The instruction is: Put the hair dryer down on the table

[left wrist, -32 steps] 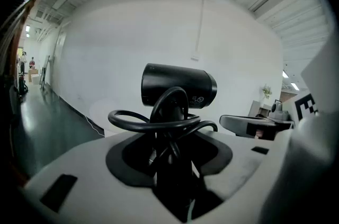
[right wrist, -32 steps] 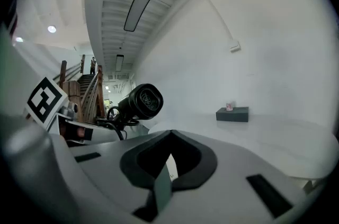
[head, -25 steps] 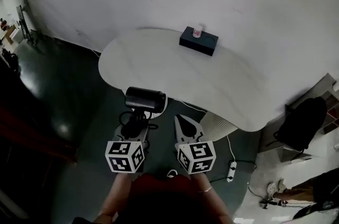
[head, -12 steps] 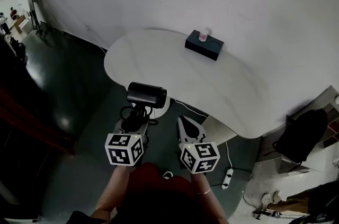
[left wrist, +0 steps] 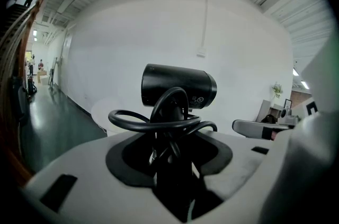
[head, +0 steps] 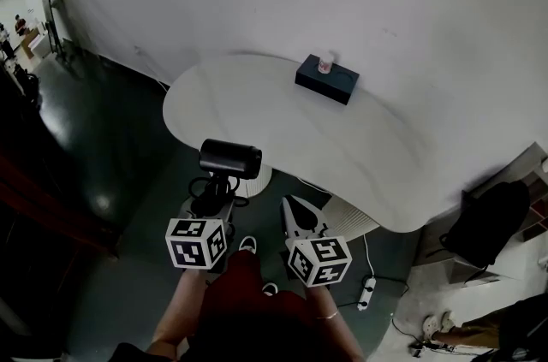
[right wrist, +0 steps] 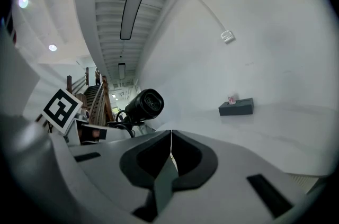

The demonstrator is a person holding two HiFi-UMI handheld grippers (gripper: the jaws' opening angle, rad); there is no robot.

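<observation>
A black hair dryer [head: 229, 159] with its cord coiled round the handle is held upright in my left gripper [head: 214, 199], whose jaws are shut on the handle. In the left gripper view the dryer's barrel [left wrist: 178, 85] lies crosswise above the cord loops [left wrist: 159, 121]. It hangs over the dark floor, just short of the near edge of the white rounded table [head: 282, 129]. To the right of it, my right gripper [head: 294, 202] is shut and holds nothing. From the right gripper view the hair dryer [right wrist: 144, 104] shows at left and the table [right wrist: 286, 127] stretches ahead.
A dark box [head: 326, 80] with a small pink-topped item [head: 324, 62] stands at the table's far edge by the white wall. Under the table are a white ribbed base [head: 353, 215] and a power strip [head: 367, 292]. A black bag [head: 492, 210] sits at right.
Both grippers and the dryer have drifted slightly left and back from the table edge as the view shifted. The grip on the dryer is the same.
</observation>
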